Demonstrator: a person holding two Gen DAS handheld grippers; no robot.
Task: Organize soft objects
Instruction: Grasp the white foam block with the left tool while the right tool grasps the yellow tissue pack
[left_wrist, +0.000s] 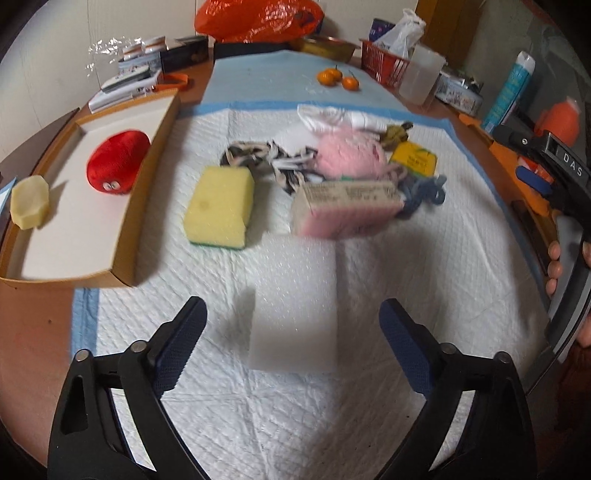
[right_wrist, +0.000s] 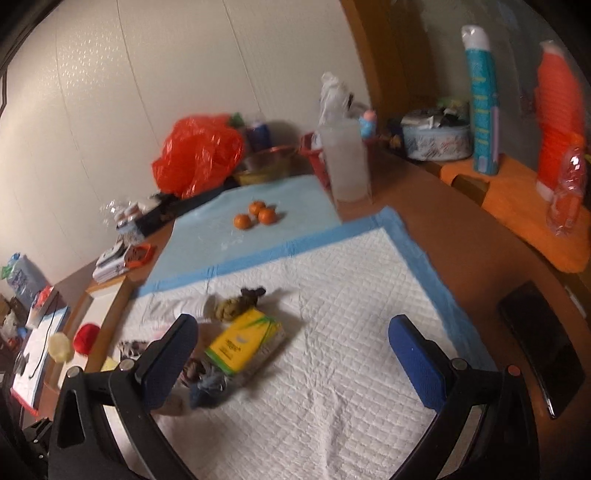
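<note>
My left gripper (left_wrist: 293, 325) is open with a white foam block (left_wrist: 295, 302) lying on the quilted pad between and just ahead of its fingers. Beyond it lie a yellow sponge (left_wrist: 219, 206), a wrapped pink sponge (left_wrist: 345, 206), a pink fluffy toy (left_wrist: 349, 157), a braided rope (left_wrist: 269, 157), blue yarn (left_wrist: 424, 190) and a yellow tissue pack (left_wrist: 413, 158). A cardboard tray (left_wrist: 147, 155) at the left holds a red plush (left_wrist: 116, 160) and a pale yellow sponge (left_wrist: 29, 201). My right gripper (right_wrist: 293, 350) is open and empty above the pad, right of the tissue pack (right_wrist: 245, 341).
Three oranges (left_wrist: 336, 77) sit on the blue mat behind. A red basket (left_wrist: 384, 64), a clear container (left_wrist: 421, 77), an orange bag (left_wrist: 258, 16) and boxes (left_wrist: 129, 79) line the back. A black phone (right_wrist: 543, 343) lies at the right on the wooden table.
</note>
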